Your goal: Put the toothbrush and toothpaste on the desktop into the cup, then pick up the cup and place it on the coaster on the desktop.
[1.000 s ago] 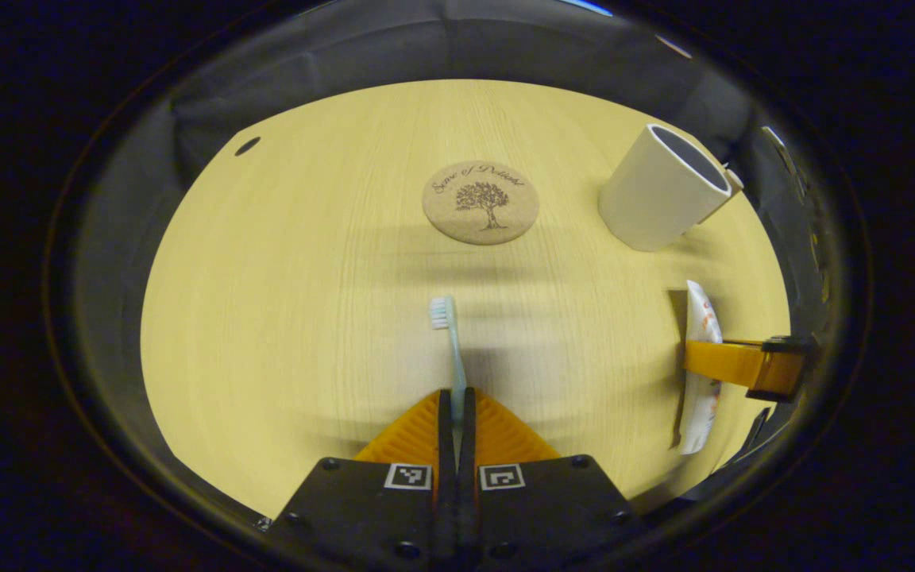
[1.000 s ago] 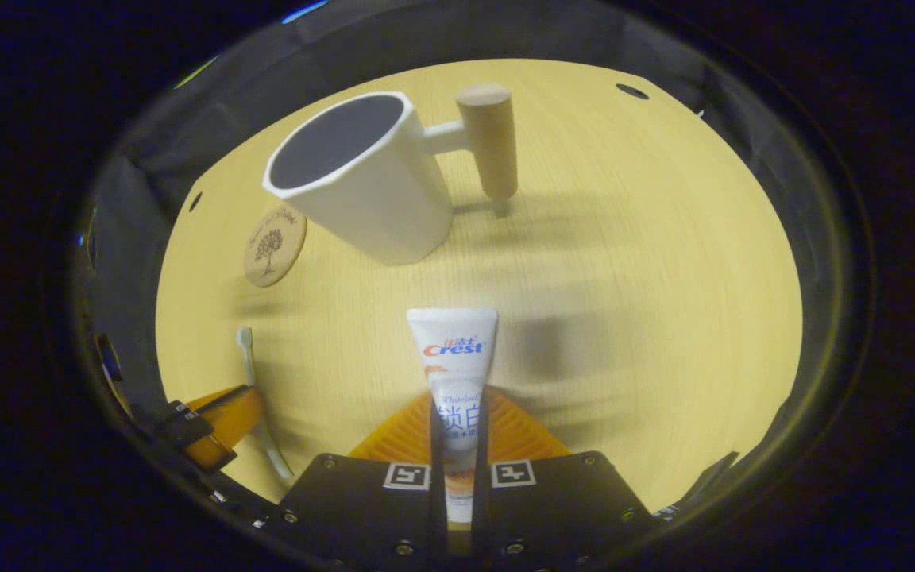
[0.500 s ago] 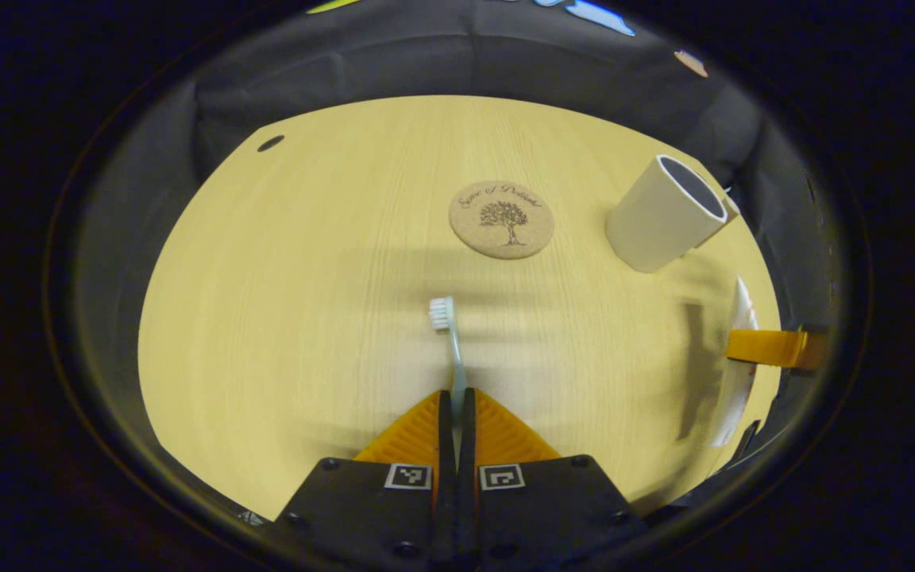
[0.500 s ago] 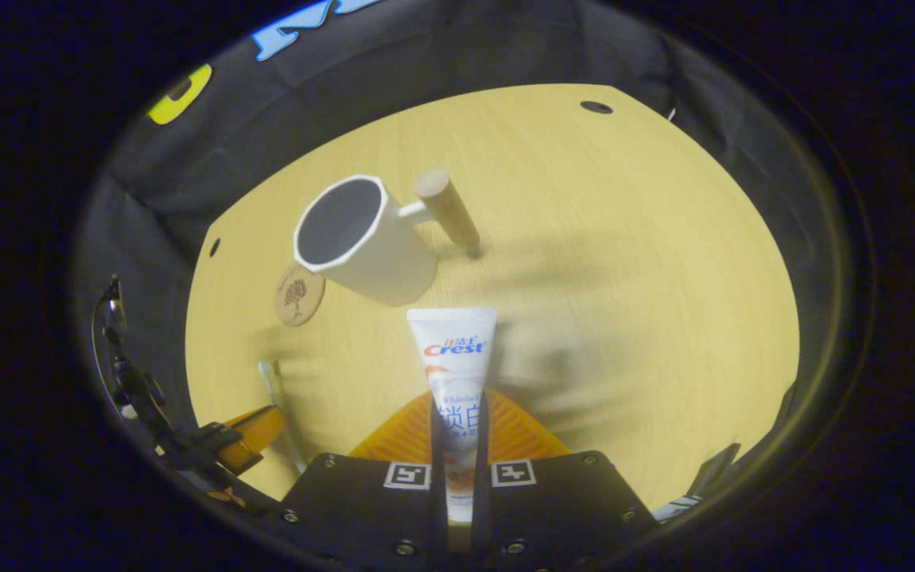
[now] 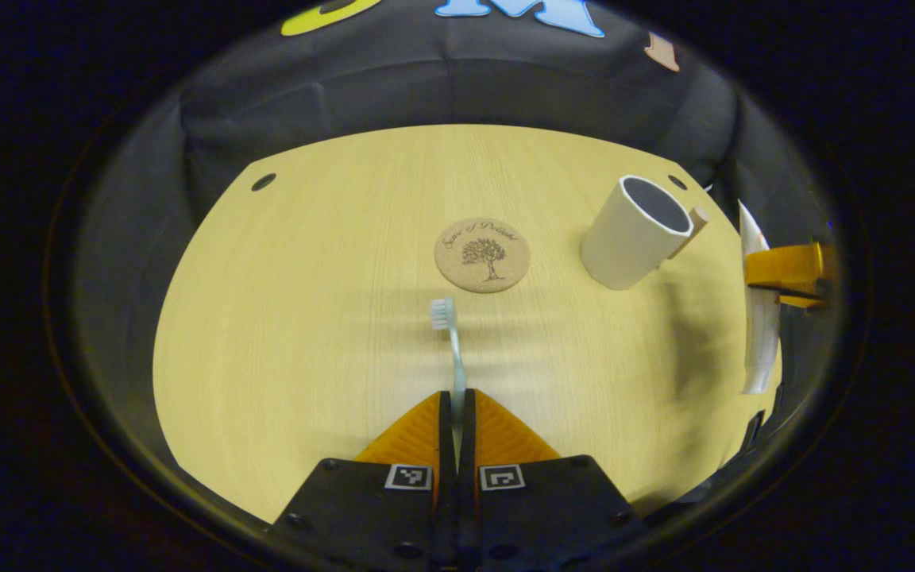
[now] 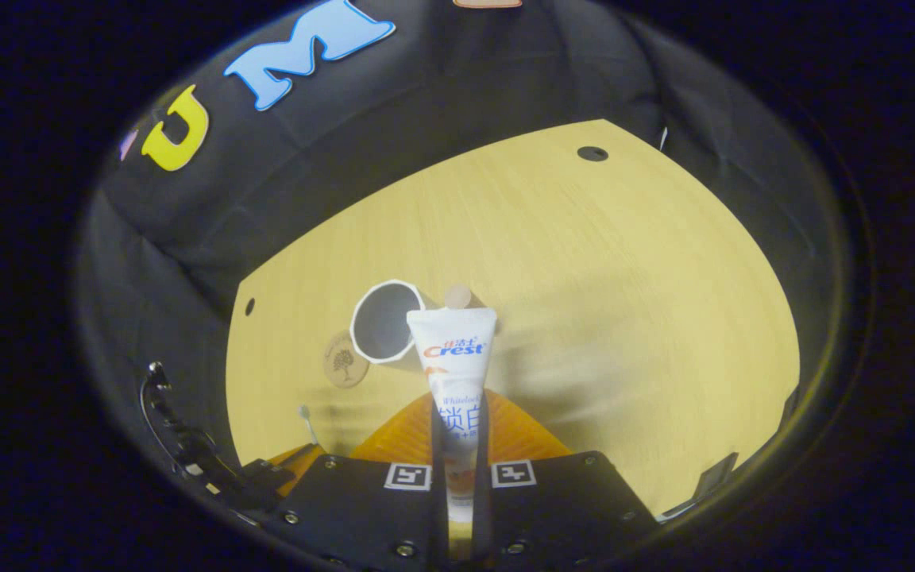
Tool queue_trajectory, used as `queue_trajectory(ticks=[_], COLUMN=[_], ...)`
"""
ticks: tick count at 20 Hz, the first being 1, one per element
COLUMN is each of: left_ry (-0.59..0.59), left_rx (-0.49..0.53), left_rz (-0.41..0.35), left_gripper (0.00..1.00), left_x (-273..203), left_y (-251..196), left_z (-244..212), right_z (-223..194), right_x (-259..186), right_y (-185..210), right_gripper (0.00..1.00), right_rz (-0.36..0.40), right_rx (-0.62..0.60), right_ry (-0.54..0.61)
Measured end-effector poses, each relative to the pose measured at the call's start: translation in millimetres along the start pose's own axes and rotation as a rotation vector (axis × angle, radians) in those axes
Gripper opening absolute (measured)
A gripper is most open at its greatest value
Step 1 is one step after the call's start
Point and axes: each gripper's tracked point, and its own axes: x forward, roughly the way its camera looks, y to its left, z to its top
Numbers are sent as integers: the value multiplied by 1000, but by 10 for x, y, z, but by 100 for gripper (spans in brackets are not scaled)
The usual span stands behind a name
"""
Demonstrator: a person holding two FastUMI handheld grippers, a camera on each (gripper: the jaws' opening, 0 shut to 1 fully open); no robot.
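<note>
Fingers of both grippers are closed on cargo: left gripper (image 5: 455, 405) pinches the toothbrush (image 5: 449, 342), right gripper (image 6: 457, 429) the toothpaste tube (image 6: 454, 373), near the white cup (image 6: 382, 321) beside the cork coaster (image 5: 482, 255). I should centre each above the cup's mouth before releasing.

Coaster (image 5: 482, 255) left of cup (image 5: 634, 232)

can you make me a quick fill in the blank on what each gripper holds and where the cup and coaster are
1. The left gripper is shut on the pale blue plastic ____.
2. The right gripper is shut on the white ____ tube.
3. The white cup with a wooden handle holds ____ so far.
4. The round cork coaster lies flat on the wooden ____, apart from the cup.

Missing words: toothbrush; toothpaste; nothing; desktop
</note>
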Motion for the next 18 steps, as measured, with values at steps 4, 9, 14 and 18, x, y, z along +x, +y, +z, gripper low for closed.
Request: queue_trajectory(ticks=[4, 9, 14, 18], left_ry=[2, 5, 1, 3], left_rx=[-16, -38, -39, -43], left_rz=[2, 4, 9, 5], left_gripper=[8, 8, 8, 8], left_x=[-47, -86, -137, -140], left_y=[71, 154, 212, 235], left_z=[-45, -105, -111, -131], right_z=[300, 628, 1020, 1281], right_x=[-44, -11, 76, 204], right_y=[203, 362, 563, 671], right_gripper=[13, 13, 13, 13], right_rz=[63, 101, 141, 156], right_rx=[41, 64, 84, 87], right_ry=[-68, -118, -183, -244])
